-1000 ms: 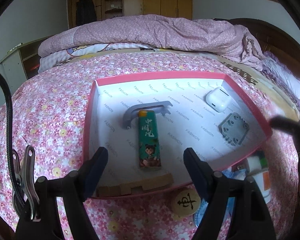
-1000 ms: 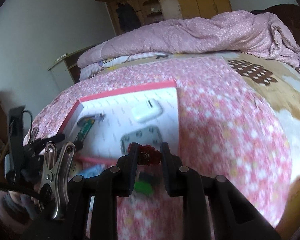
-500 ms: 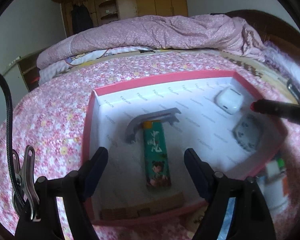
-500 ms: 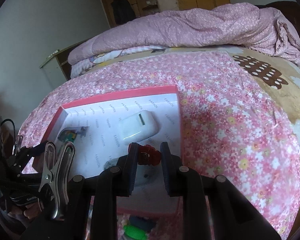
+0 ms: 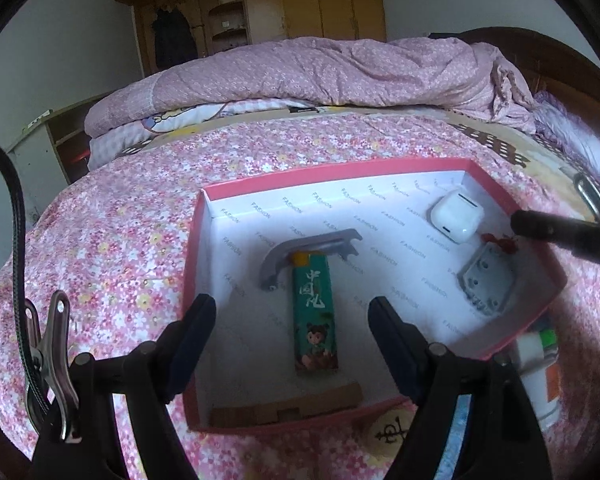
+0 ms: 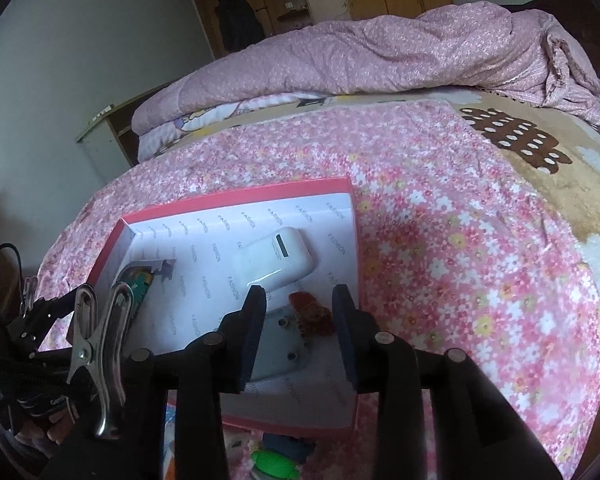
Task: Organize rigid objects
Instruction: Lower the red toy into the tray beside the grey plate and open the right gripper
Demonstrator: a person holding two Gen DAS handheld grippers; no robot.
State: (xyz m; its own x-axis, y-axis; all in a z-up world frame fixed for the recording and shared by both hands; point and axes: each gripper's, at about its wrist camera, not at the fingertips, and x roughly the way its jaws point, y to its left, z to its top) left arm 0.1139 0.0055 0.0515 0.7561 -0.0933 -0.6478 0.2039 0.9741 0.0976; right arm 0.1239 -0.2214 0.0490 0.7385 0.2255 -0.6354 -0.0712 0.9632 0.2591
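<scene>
A pink-rimmed white box (image 5: 196, 248) lies on the floral bed cover. In it are a green lighter (image 5: 314, 316), a grey curved metal piece (image 5: 308, 246), a white earbud case (image 5: 456, 216), a grey metal plate (image 5: 486, 284), a wooden piece (image 5: 284, 404) and a small red object (image 5: 500, 242). My right gripper (image 6: 300, 308) is open over the box's right end, with the red object (image 6: 312, 314) lying loose between its fingers on the grey plate (image 6: 280, 348), next to the earbud case (image 6: 276, 256). My left gripper (image 5: 292, 332) is open and empty over the box's near side.
Outside the box's near edge lie a round wooden chess piece (image 5: 392, 432), a white bottle (image 5: 540, 372) and a green toy (image 6: 274, 464). A folded pink quilt (image 5: 320, 72) lies at the back. A wooden wardrobe (image 5: 260, 4) stands behind the bed.
My right gripper moved forward over the box's right end, opened, and let go of the red object, which now lies on the grey plate. My left gripper stayed open and shifted slightly.
</scene>
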